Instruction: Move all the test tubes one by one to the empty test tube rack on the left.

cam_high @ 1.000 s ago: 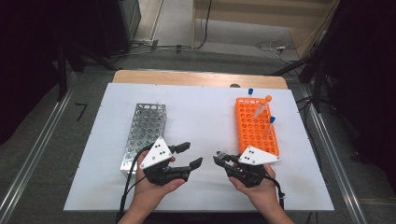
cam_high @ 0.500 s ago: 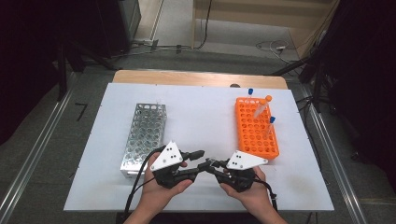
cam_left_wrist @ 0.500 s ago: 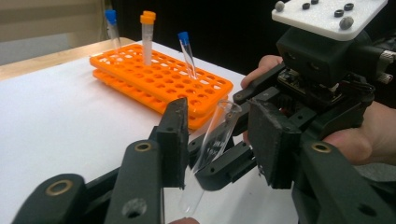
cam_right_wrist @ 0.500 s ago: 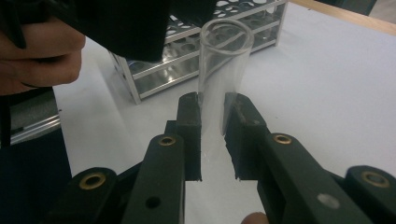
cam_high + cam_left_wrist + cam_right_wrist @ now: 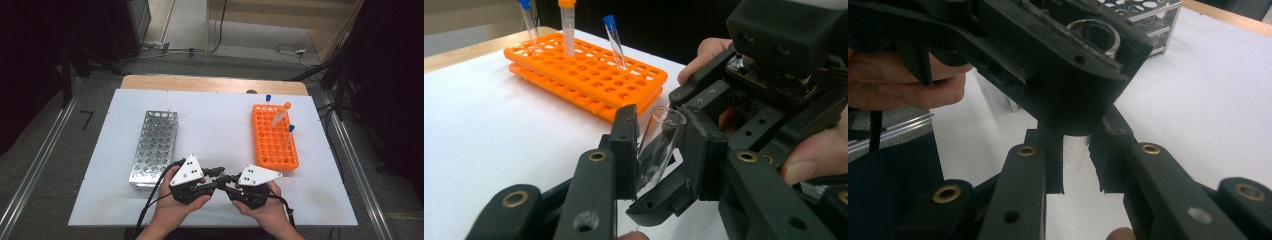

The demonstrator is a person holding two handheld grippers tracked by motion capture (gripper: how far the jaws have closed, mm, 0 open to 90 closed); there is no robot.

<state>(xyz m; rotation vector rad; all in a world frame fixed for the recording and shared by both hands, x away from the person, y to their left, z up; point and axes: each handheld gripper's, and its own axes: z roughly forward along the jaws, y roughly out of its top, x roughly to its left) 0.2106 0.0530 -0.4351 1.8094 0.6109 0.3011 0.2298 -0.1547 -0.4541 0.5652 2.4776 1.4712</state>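
Your two grippers have drawn together, and your left gripper [image 5: 216, 176] has just been closing its jaws onto the glass tube [image 5: 658, 145]. Your right gripper [image 5: 228, 182] clamps the same tube, tilted between both pairs of jaws.

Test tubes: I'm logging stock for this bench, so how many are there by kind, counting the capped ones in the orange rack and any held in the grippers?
Blue-capped tubes in the orange plastic rack: 2
Orange-capped tube in that rack: 1
Clear uncapped glass tube between the left gripper and right gripper: 1
Total: 4
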